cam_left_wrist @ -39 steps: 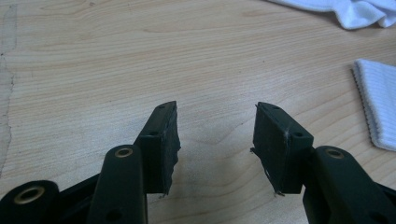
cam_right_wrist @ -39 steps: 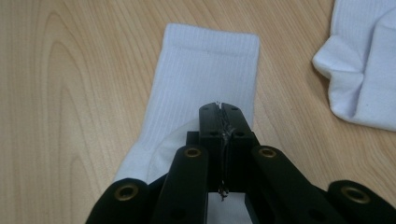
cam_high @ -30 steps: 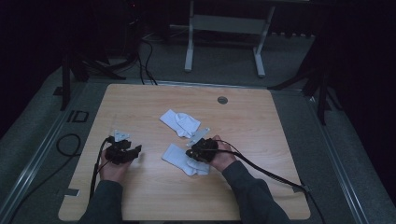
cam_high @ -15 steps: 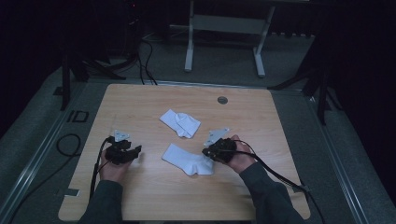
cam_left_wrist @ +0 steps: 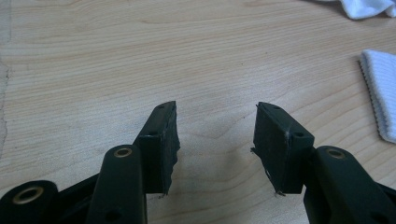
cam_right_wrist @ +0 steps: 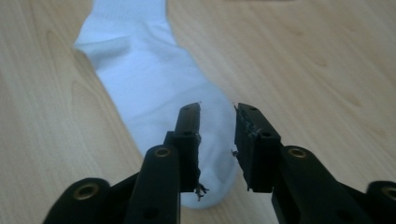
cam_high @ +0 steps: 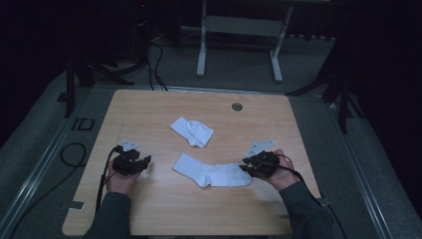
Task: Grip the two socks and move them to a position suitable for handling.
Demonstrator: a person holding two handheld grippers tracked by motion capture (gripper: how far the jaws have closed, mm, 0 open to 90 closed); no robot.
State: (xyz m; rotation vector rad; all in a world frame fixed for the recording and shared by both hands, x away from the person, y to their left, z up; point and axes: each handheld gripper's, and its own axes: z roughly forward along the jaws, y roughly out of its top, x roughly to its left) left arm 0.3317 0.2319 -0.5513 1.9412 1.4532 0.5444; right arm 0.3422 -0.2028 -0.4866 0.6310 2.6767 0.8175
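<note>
Two white socks lie on the wooden table. One is folded near the middle. The other is stretched flat toward the front, its cuff to the left. My right gripper is at this sock's toe end; its jaws have just been opening. In the right gripper view they stand apart over the toe of the sock, with the pads off the cloth. My left gripper rests at the front left, open over bare wood. The flat sock's ribbed cuff lies to its right.
A round grommet sits in the table's far edge. Cables trail from both grippers along the forearms. A metal stand's legs are on the floor beyond the table. Bare wood separates the left gripper from the socks.
My right hand has moved to the right, drawing the toe end along, and the bunched sock now lies stretched out. Its jaws have parted. The left hand has stayed put.
</note>
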